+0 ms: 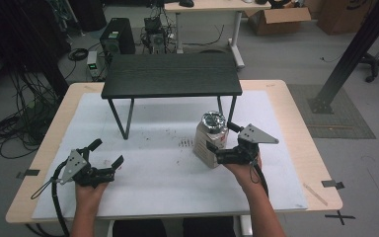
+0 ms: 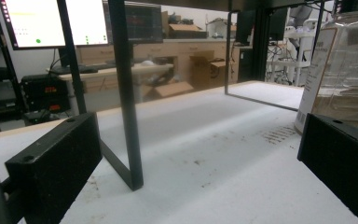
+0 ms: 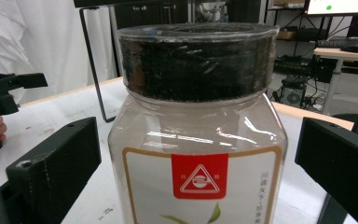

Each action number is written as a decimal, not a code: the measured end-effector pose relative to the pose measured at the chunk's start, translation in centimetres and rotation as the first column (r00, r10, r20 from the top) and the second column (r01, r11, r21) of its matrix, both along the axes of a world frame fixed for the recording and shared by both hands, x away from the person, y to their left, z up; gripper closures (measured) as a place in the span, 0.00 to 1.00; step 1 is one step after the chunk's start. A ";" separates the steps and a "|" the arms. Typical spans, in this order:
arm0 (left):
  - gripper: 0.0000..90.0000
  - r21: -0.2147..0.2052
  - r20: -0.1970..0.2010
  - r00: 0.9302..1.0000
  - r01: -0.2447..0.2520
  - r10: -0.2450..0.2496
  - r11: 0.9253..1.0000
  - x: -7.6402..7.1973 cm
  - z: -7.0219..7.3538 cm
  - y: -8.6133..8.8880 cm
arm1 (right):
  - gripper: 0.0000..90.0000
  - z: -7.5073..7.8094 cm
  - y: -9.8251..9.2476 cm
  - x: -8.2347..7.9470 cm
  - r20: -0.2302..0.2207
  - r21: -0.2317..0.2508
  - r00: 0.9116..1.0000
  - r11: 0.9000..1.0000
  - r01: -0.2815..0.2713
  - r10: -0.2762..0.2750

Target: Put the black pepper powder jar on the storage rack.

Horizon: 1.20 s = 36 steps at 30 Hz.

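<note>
A clear plastic jar (image 1: 208, 143) with a dark lid wrapped in film (image 1: 213, 120) and a red-marked label (image 3: 199, 176) stands upright on the white mat (image 1: 168, 173), right of centre. My right gripper (image 1: 223, 142) is open, its jaws either side of the jar with a gap on each side in the right gripper view (image 3: 198, 186). My left gripper (image 1: 106, 153) rests open at the front left with nothing between its jaws. In the left gripper view (image 2: 198, 182) it faces the mat, and the jar (image 2: 349, 70) shows at the right edge.
A low black stand (image 1: 171, 74) on thin metal legs (image 2: 126, 93) spans the back of the mat. Dark specks (image 1: 185, 143) lie left of the jar. The wooden tabletop's edge (image 1: 296, 113) borders the mat. Cables, a computer tower and boxes sit on the floor behind.
</note>
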<state>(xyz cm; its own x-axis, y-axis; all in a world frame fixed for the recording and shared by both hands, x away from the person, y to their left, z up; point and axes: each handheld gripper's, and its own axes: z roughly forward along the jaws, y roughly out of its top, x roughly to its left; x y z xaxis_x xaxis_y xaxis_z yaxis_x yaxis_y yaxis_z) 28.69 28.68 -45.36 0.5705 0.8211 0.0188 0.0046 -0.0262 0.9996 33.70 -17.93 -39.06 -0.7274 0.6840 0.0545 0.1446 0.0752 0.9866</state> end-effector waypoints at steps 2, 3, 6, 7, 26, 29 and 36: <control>0.00 0.001 0.000 1.000 0.000 0.000 1.000 0.0 0.0 0.0 | 0.00 0.0 0.2 0.1 -0.004 0.000 1.000 1.000 0.003 -0.003; 0.00 0.000 0.000 1.000 0.000 0.000 1.000 0.0 0.0 0.0 | 0.00 0.0 0.3 0.2 -0.008 0.001 1.000 1.000 0.004 -0.004; 0.00 0.000 0.000 1.000 0.000 0.000 1.000 0.0 0.0 0.0 | 0.00 -0.1 0.5 0.3 -0.014 0.002 1.000 1.000 0.011 -0.011; 0.00 0.000 0.000 1.000 0.000 0.000 1.000 0.0 0.0 0.0 | 0.00 -0.1 0.6 0.4 -0.018 0.004 1.000 1.000 0.011 -0.011; 0.00 -0.001 0.003 1.000 0.000 0.000 1.000 0.0 0.0 0.0 | 0.00 -0.4 2.3 1.3 -0.040 0.002 0.998 0.999 0.043 -0.043; 0.00 -0.002 0.003 1.000 -0.001 0.001 1.000 0.0 0.0 0.0 | 0.01 -0.4 2.3 1.3 -0.038 0.003 0.998 0.999 0.052 -0.052; 0.00 -0.002 0.003 1.000 -0.001 0.001 1.000 0.0 0.0 0.0 | 0.08 -0.5 2.4 1.4 -0.043 -0.001 0.997 0.998 0.060 -0.060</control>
<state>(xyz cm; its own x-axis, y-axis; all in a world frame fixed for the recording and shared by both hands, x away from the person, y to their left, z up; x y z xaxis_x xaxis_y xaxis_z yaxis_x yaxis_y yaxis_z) 28.66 28.71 -45.37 0.5694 0.8218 0.0189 0.0013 -0.0239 0.9997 35.13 -15.53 -39.59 -0.6819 0.7265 0.0847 0.1906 0.0647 0.9795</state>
